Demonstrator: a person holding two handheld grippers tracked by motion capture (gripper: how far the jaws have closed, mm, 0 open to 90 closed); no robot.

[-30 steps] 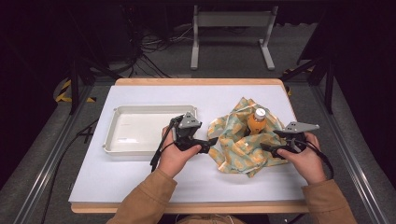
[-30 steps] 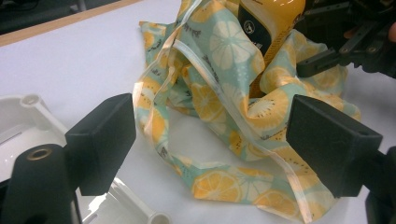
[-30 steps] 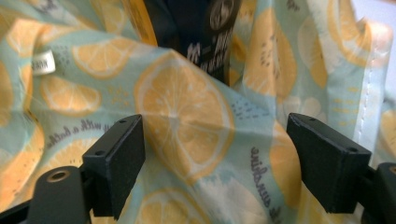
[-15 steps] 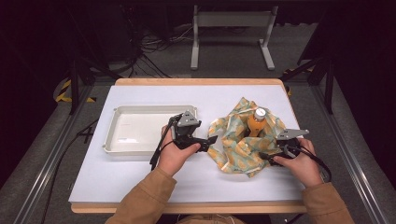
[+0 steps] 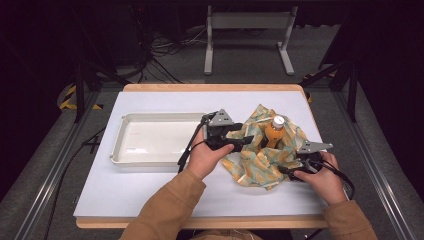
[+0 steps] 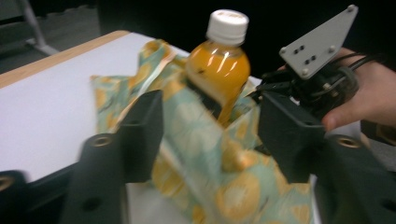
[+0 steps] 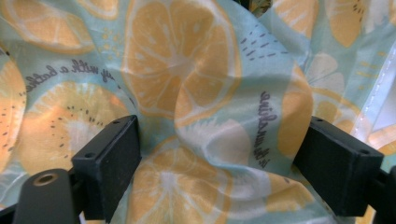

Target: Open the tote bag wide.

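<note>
Evidently the work is wrapping the orange bottle in the lemon-print cloth, right of centre on the tabletop. At centre, the left gripper has just been closing, cloth between its jaws but not yet pinched. Lower right, the right gripper stands released against a fold. Grip hems, lift evenly, keep the bottle upright. At left, the white tray is empty.

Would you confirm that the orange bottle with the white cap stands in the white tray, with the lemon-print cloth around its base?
Not quite: the bottle stands on the table, right of the tray, not in it. The cloth is indeed gathered around its base. The high view shows this.
</note>
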